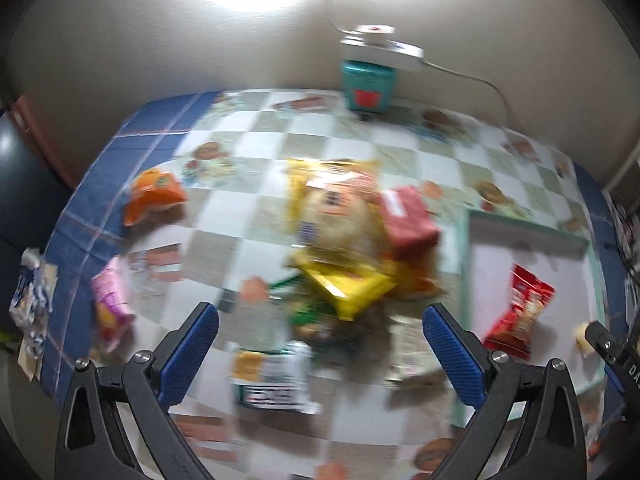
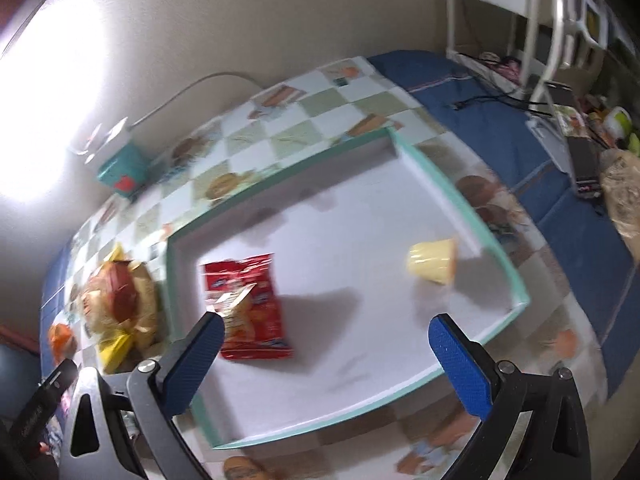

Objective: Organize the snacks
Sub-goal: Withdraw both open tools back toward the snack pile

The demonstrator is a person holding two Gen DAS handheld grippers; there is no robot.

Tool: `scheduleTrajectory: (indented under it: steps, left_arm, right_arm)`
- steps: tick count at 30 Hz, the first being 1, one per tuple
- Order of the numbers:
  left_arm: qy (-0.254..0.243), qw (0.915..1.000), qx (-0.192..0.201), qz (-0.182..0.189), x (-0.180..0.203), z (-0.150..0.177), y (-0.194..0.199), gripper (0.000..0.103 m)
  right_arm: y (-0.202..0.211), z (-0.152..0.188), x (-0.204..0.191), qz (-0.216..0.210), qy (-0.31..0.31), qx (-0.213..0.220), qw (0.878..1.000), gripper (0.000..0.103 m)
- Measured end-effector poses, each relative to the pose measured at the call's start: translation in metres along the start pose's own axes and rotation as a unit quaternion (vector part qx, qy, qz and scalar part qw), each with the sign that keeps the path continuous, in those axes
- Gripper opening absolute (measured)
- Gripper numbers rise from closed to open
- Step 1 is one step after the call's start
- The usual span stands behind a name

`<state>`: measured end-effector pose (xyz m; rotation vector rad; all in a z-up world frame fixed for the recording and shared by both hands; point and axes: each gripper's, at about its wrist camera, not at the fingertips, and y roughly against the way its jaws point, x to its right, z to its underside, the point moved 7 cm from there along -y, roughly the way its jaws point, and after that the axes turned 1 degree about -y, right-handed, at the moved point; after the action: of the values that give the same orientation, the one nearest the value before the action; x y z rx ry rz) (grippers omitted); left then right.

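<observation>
A pile of snack packets lies mid-table: yellow, red and clear bags. A white and green packet lies nearest my left gripper, which is open and empty above the table. An orange packet and a pink packet lie to the left. A shallow white tray with a green rim holds a red packet and a yellow cup on its side. My right gripper is open and empty over the tray's near part. The pile also shows in the right wrist view.
A teal box with a white power strip and cable on top stands against the back wall. A blue and white packet hangs at the table's left edge. A white rack and clutter stand past the right end.
</observation>
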<state>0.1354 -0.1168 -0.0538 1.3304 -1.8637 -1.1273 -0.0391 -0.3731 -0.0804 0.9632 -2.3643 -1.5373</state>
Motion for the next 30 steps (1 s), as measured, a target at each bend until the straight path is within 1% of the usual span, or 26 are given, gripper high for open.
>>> scheduleTrajectory:
  steps: [3,5,9,12,15,18,20,21,23,25,30]
  left_arm:
    - [0.035,0.9994,-0.003,-0.004,-0.037,-0.001,-0.001,0.102]
    - [0.052,0.9985,-0.004,-0.015,-0.060,0.000,-0.001,0.102]
    - [0.080,0.9962,-0.005,-0.036,-0.105,0.006,-0.001,0.102]
    - [0.102,0.9935,-0.008,-0.049,-0.136,0.009,-0.001,0.102]
    - [0.142,0.9881,-0.012,-0.059,-0.170,0.017,-0.004,0.102]
    - [0.185,0.9799,-0.024,-0.070,-0.205,0.028,-0.012,0.102]
    - [0.201,0.9762,-0.030,-0.075,-0.220,0.035,-0.015,0.102]
    - [0.215,0.9728,-0.034,-0.079,-0.231,0.040,-0.018,0.102]
    - [0.234,0.9680,-0.037,-0.082,-0.242,0.047,-0.021,0.102]
    - [0.245,0.9651,-0.037,-0.084,-0.250,0.049,-0.025,0.102]
    - [0.244,0.9652,-0.054,-0.078,-0.252,0.051,-0.041,0.102]
  right_arm:
    - [0.001,0.003,-0.023,-0.002,0.031,0.007,0.999,0.103]
    - [0.001,0.008,-0.041,-0.022,0.046,0.004,0.999,0.103]
    - [0.001,0.018,-0.073,-0.041,0.087,0.007,0.995,0.103]
    - [-0.002,0.031,-0.097,-0.064,0.108,-0.003,0.992,0.103]
    - [-0.005,0.045,-0.118,-0.080,0.126,-0.015,0.989,0.103]
    - [-0.006,0.059,-0.141,-0.086,0.151,-0.018,0.985,0.103]
    - [-0.007,0.070,-0.156,-0.094,0.163,-0.022,0.982,0.103]
    - [-0.008,0.076,-0.164,-0.097,0.169,-0.026,0.980,0.103]
    - [-0.010,0.088,-0.180,-0.103,0.185,-0.031,0.977,0.103]
    - [-0.012,0.102,-0.197,-0.107,0.207,-0.037,0.972,0.103]
    - [-0.020,0.135,-0.232,-0.122,0.250,-0.058,0.959,0.103]
